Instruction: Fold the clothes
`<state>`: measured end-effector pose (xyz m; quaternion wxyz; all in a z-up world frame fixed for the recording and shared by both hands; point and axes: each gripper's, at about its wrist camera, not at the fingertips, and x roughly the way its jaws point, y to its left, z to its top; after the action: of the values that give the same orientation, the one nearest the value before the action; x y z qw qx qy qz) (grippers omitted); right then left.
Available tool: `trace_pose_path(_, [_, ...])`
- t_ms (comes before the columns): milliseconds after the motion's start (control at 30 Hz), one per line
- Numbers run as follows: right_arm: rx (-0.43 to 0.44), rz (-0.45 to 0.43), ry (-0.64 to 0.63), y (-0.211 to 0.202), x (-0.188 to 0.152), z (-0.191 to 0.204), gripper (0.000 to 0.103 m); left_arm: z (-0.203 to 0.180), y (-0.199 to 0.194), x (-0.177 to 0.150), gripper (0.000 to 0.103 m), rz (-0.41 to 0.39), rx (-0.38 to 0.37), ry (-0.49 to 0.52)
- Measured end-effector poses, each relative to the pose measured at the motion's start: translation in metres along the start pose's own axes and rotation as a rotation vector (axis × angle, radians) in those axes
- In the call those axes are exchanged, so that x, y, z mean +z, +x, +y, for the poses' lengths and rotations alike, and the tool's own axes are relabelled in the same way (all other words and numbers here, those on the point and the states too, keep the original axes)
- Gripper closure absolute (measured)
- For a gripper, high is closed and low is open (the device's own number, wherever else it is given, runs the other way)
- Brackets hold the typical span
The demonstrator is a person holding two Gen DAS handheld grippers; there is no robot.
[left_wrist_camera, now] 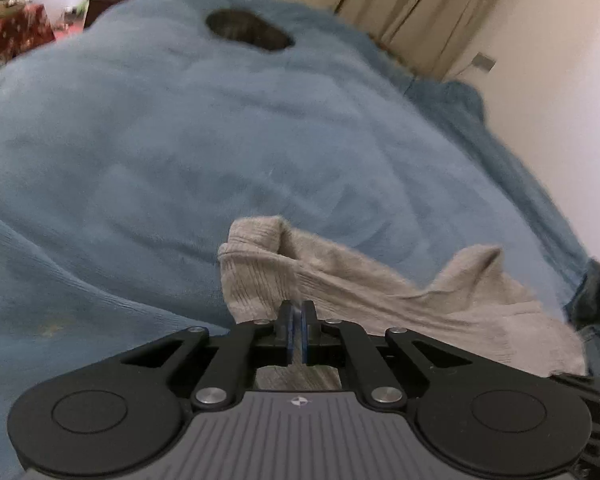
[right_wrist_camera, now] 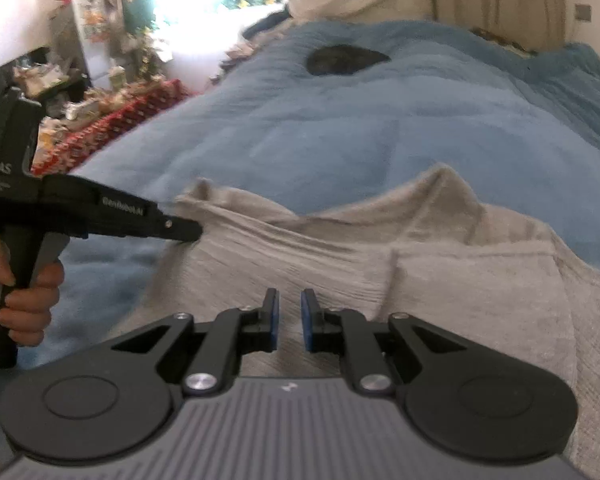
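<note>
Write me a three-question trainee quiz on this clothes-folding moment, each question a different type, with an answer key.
1. True or false: the left gripper is shut on the ribbed edge of the grey garment.
2. Multiple choice: the right gripper is
A. open, above the grey garment
B. shut on the blue blanket
C. holding the dark item
3. Fill in: the dark item lies far up the bed on the ____.

Key: 1 true; 2 A; 3 blue blanket
</note>
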<state>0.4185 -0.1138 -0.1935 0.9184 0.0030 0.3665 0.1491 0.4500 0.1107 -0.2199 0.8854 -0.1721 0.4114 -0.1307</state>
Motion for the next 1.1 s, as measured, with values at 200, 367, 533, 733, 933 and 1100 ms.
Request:
trace_pose_path(200, [0.014, -0.029, 0.056, -0.003, 0.001, -0.017, 0.092, 0.0, -0.013, 0.001, 0.1, -0.061, -0.019, -0.009])
trace_pose_path(367, [0.013, -0.05, 0.056, -0.007, 0.015, -0.027, 0.09, -0.003, -0.025, 0.01, 0.098, -0.099, 0.016, 0.084])
trace_pose_path(533, [-0.001, -0.041, 0.021, -0.018, 0.017, -0.036, 0.089, -0.004, -0.024, 0.012, 0.077, -0.105, 0.1, 0.32])
trace_pose_path(733, [0.01, 0.016, -0.054, -0.022, 0.02, -0.048, 0.087, 0.003, -0.024, 0.022, 0.064, -0.072, 0.094, 0.525])
trace_pose_path(933, [0.021, 0.036, -0.196, -0.037, 0.052, -0.08, 0.055, -0.003, -0.035, 0.048, 0.037, -0.088, 0.091, 0.763])
trace_pose_path(1100, [0.028, 0.032, -0.35, -0.034, 0.084, -0.099, 0.008, 0.003, -0.043, 0.074, 0.025, -0.085, -0.058, 0.817])
